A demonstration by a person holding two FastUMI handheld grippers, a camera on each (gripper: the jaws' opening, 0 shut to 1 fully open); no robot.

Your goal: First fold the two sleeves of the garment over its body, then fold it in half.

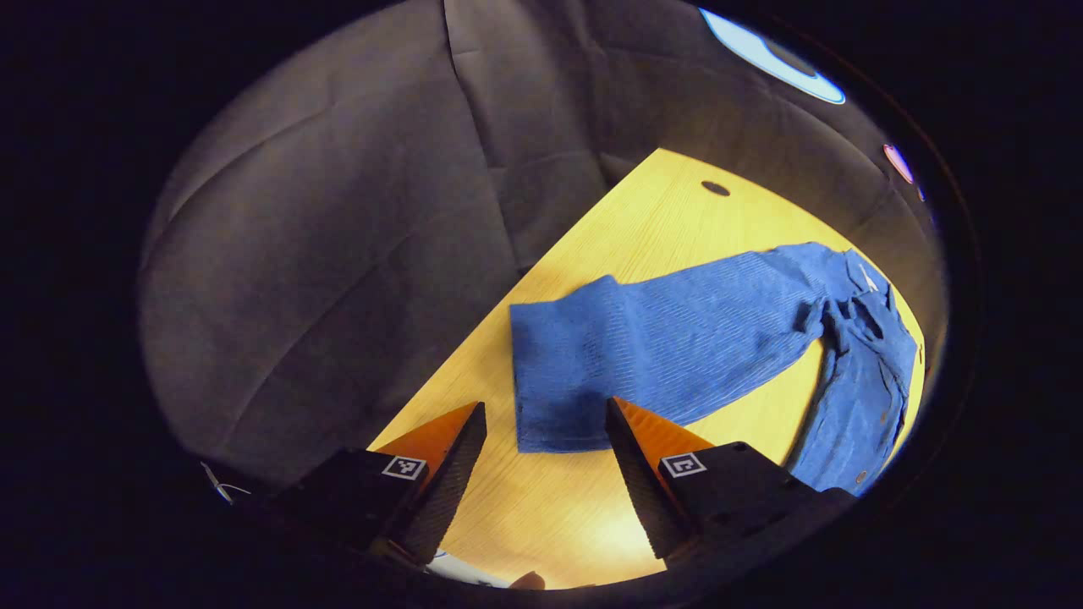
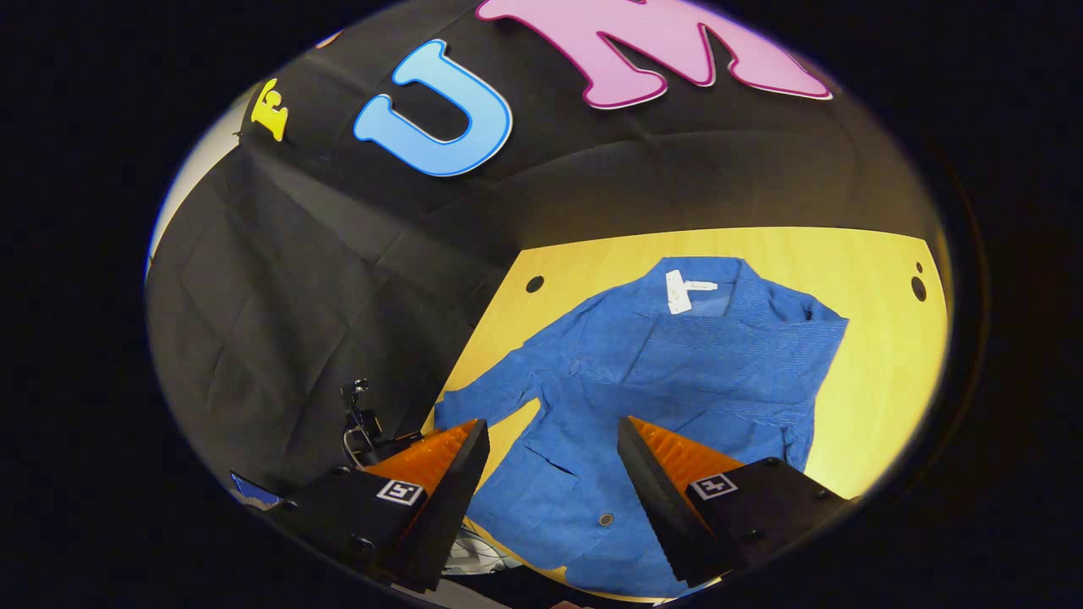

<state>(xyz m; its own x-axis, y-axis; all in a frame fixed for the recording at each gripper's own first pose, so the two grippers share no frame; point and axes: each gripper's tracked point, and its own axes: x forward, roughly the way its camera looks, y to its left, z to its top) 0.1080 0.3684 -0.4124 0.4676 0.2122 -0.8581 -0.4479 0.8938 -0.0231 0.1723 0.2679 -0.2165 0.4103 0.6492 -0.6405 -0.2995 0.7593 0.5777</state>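
Observation:
A blue button-up garment [image 2: 660, 372] lies flat on the wooden table [image 2: 880, 355], collar and white tag at the far side. One sleeve lies folded over its body on the right side in the right gripper view; the other sleeve [image 1: 668, 338] stretches out flat toward the table's edge in the left gripper view. My left gripper [image 1: 546, 423] is open, hovering just above that sleeve's cuff end with nothing between its fingers. My right gripper [image 2: 550, 444] is open above the garment's lower front, holding nothing.
The black cloth wall [image 1: 338, 254] hangs close behind the table's edges. Round cable holes [image 2: 534, 284] sit near the table's far corners. A small dark stand [image 2: 360, 423] stands off the table's left edge in the right gripper view. Bare wood [image 1: 541, 516] lies below the cuff.

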